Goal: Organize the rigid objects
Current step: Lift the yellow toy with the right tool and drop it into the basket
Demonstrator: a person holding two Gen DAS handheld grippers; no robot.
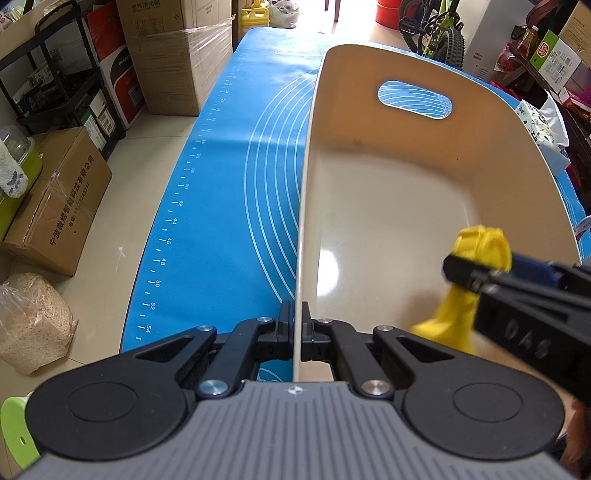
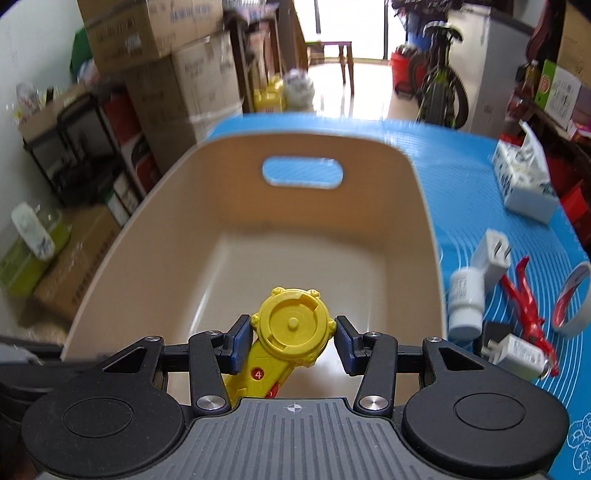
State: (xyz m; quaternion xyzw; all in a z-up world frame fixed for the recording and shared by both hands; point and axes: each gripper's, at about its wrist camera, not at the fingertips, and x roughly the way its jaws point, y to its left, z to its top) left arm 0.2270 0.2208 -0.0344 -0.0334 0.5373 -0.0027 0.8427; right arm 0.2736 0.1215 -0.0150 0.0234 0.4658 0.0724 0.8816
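Note:
A beige plastic bin (image 1: 424,155) with a slot handle stands on a blue mat (image 1: 229,192). My left gripper (image 1: 294,325) is shut on the bin's thin left wall, one pad on each side of the rim. In the right wrist view my right gripper (image 2: 291,332) is shut on a yellow toy launcher (image 2: 291,326) with a round head and a handle marked 4, held over the bin (image 2: 147,229) near its front edge. The same toy (image 1: 480,247) shows in the left wrist view at the bin's right side. The bin's floor is bare.
On the mat right of the bin lie a white bottle (image 2: 465,299), two white plug adapters (image 2: 491,258) (image 2: 517,354), a red toy (image 2: 524,295), a tape roll (image 2: 572,299) and a tissue box (image 2: 521,177). Cardboard boxes (image 1: 55,206) and a black shelf stand on the floor at left; a bicycle (image 1: 439,33) is beyond.

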